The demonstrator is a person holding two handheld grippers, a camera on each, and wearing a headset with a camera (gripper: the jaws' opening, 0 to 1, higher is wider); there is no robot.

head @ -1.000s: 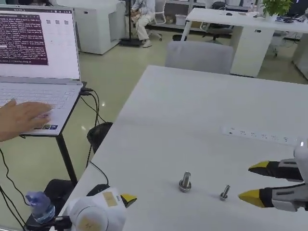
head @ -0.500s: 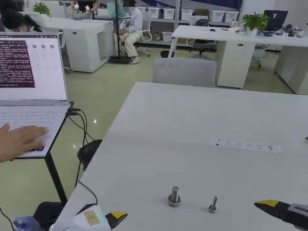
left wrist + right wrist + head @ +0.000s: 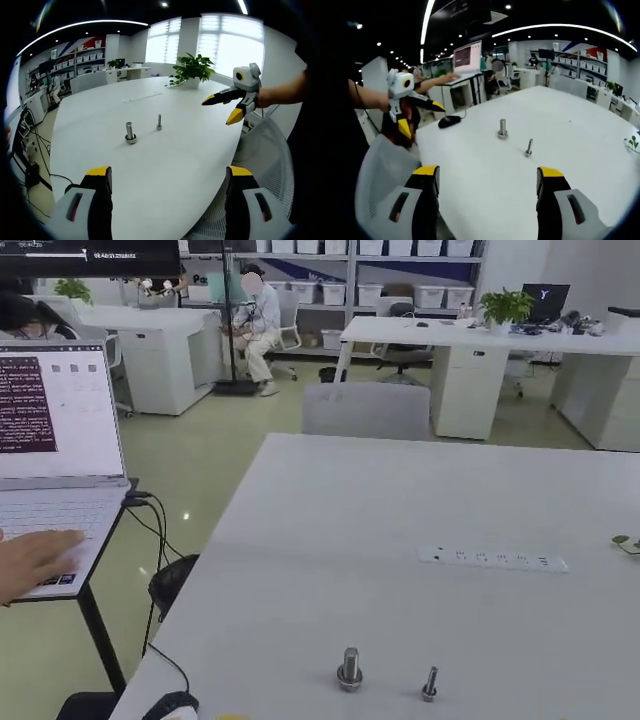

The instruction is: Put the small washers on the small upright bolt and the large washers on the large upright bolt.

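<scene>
1. The left claw [image 3: 167,175] is standing wide open in its own view. Its two yellow-tipped jaws are far apart and are holding nothing.
2. The right claw [image 3: 487,172] is also standing wide open, and nothing is sitting between its jaws.
3. The large upright bolt [image 3: 130,133] is standing on the white table [image 3: 165,160], ahead of the left claw and well apart from it, a little toward its left jaw. A wider ring is sitting at the foot of this bolt; I cannot tell if it is a washer or the bolt's own head.
4. The small upright bolt [image 3: 159,122] is standing near the large one, slightly farther from the left claw and about midway between its jaws.
5. Seen from the right claw, the small upright bolt is standing nearer, ahead and toward the right jaw. The large upright bolt is standing beyond it, closer to the middle.
6. In the left gripper view the right claw is hovering off to the right, near the table's edge, with its jaws spread and empty.
7. A power strip [image 3: 492,560] is lying on the table, farther from both claws than the bolts.
</scene>
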